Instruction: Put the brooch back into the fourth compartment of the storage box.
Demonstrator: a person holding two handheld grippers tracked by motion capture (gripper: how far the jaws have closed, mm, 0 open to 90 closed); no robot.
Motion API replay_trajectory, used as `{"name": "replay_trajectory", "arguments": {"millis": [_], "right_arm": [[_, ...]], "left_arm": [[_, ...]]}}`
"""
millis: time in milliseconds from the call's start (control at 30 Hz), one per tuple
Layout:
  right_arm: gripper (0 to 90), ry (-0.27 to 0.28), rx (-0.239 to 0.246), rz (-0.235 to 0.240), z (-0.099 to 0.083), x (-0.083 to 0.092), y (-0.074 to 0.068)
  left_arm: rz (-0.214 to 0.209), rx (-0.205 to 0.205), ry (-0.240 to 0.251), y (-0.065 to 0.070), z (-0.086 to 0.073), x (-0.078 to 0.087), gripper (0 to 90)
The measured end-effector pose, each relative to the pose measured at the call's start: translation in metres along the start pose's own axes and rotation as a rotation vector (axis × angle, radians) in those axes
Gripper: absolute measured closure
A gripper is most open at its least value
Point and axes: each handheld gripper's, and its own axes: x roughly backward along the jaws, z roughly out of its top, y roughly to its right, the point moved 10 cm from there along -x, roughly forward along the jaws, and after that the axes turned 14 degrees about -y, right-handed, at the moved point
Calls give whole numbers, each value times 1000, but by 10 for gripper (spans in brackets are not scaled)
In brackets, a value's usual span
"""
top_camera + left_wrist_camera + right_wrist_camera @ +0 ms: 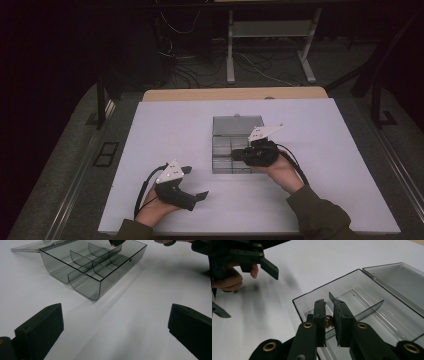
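Small brass-coloured piece [328, 322] sat pinched between the nearly closed jaws of the right gripper [329, 322], held low over the near compartments of the smoke-grey clear plastic divider box [223, 150], probably for dropping into one cell; exact nature of piece too small to tell; box lay mid-table on the white tabletop [170, 125], hinged lid [238, 125] folded back flat to leave the cells open; left gripper [115, 322] waited well apart, jaws wide and empty, facing the box.
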Motion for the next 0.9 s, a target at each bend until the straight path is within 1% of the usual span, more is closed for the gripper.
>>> {"name": "replay_trajectory", "arguments": {"millis": [200, 467, 567, 667, 767, 900], "right_arm": [[797, -9, 12, 11, 8, -8, -1], [797, -37, 26, 14, 15, -22, -3], [797, -59, 32, 18, 16, -27, -5], [797, -80, 43, 11, 16, -33, -6], [797, -112, 37, 8, 16, -38, -6], [797, -140, 40, 10, 14, -44, -6]], "left_arm": [[-2, 1, 1, 0, 0, 0, 0], [-2, 1, 0, -1, 0, 0, 0], [-3, 0, 1, -1, 0, 1, 0], [-4, 0, 1, 0, 0, 0, 0], [-4, 0, 1, 0, 0, 0, 0], [-4, -1, 1, 0, 0, 0, 0]]}}
